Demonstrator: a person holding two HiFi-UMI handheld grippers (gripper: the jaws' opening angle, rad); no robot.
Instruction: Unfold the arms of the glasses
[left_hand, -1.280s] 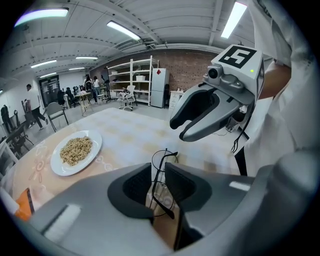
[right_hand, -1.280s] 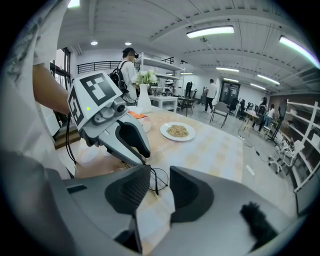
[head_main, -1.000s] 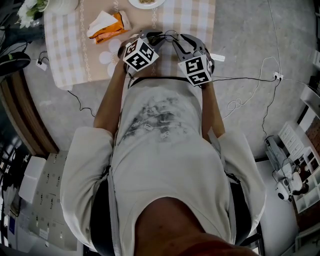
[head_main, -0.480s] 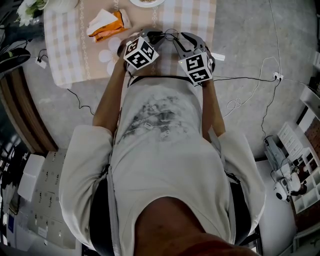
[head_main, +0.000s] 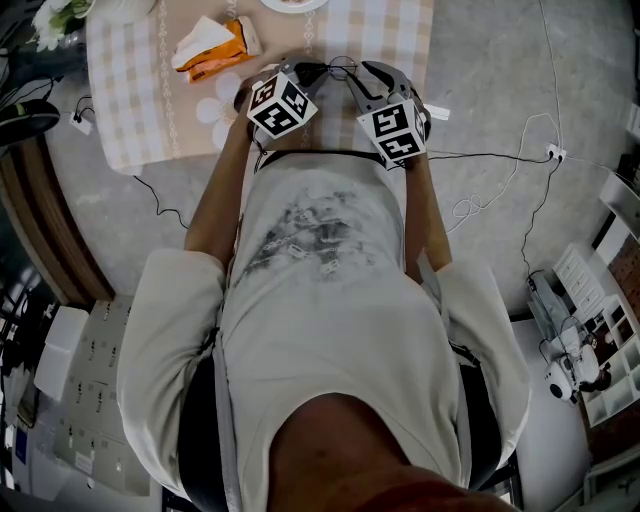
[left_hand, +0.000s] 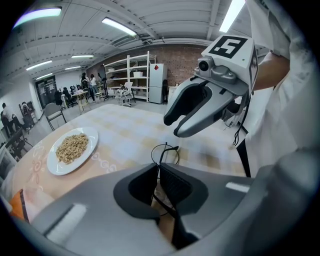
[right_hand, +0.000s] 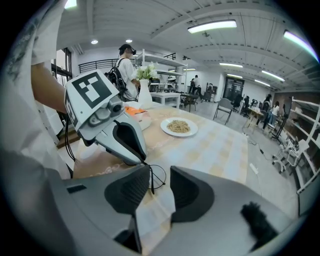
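The left tongs (left_hand: 158, 172) are pinched together on the thin black glasses (left_hand: 162, 156), clamping the wire frame. One round rim pokes out just past their tips, over the checked cloth (left_hand: 131, 134). Facing them tip to tip, the right tongs (right_hand: 159, 174) stand apart. The frame's wire sits in their gap, close against the jaw nearer the left tongs; I can't tell if it touches. A plate (left_hand: 56, 166) of food lies well beyond both tips.

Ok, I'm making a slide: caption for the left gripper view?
Left hand-held gripper pinches wire-framed glasses above the checked tablecloth; the open right hand-held gripper hovers close by.
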